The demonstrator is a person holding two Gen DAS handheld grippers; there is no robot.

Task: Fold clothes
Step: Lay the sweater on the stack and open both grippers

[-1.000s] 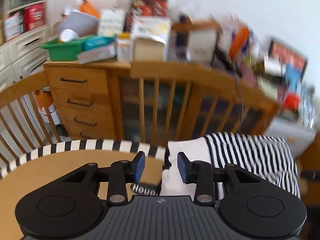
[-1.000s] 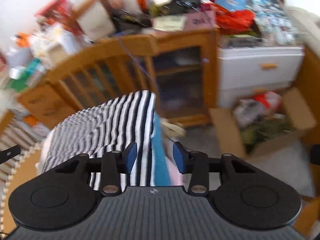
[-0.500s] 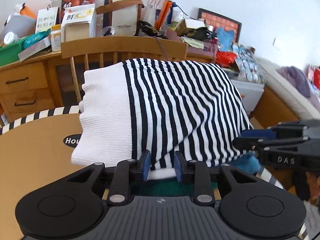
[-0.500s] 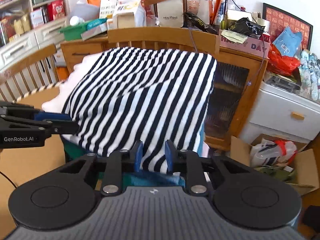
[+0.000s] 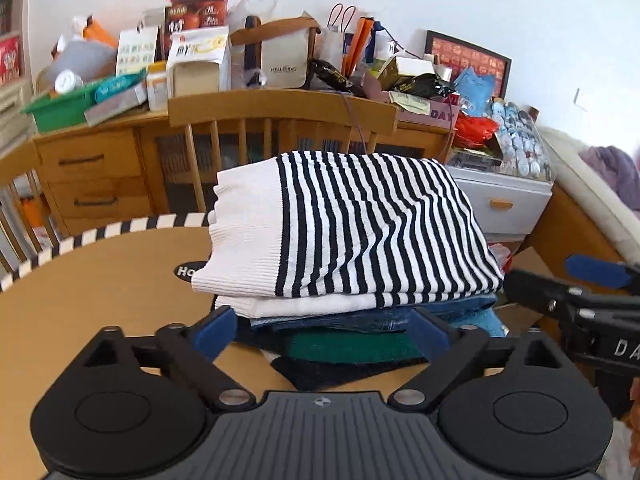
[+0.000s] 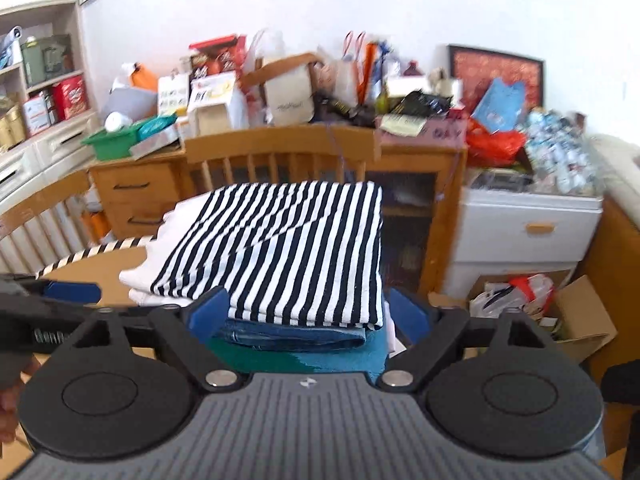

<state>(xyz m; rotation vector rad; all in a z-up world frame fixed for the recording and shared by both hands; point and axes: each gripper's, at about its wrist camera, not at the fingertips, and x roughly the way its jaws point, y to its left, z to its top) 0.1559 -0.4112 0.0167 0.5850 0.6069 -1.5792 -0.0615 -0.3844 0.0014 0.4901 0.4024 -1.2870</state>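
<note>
A folded black-and-white striped top (image 5: 360,228) with a white panel lies on top of a stack of folded clothes: blue denim (image 5: 340,322), a green piece (image 5: 348,346) and a dark piece below. The stack sits on a round wooden table (image 5: 100,280). My left gripper (image 5: 324,330) is open, its fingers either side of the stack's near edge. My right gripper (image 6: 310,312) is open too, wide around the near corner of the striped top (image 6: 288,248) and denim (image 6: 292,334). Each gripper shows in the other's view: the right one (image 5: 580,292) and the left one (image 6: 52,300).
A wooden chair (image 5: 280,120) stands behind the table, with a cluttered sideboard (image 5: 100,160) beyond it. A white drawer unit (image 6: 528,228) and an open cardboard box (image 6: 560,312) of bags are on the right. The table's rim has a striped edge (image 5: 100,232).
Both grippers were shut on the striped top's near edge half a second ago; both have opened wide and the top now rests flat on the stack.
</note>
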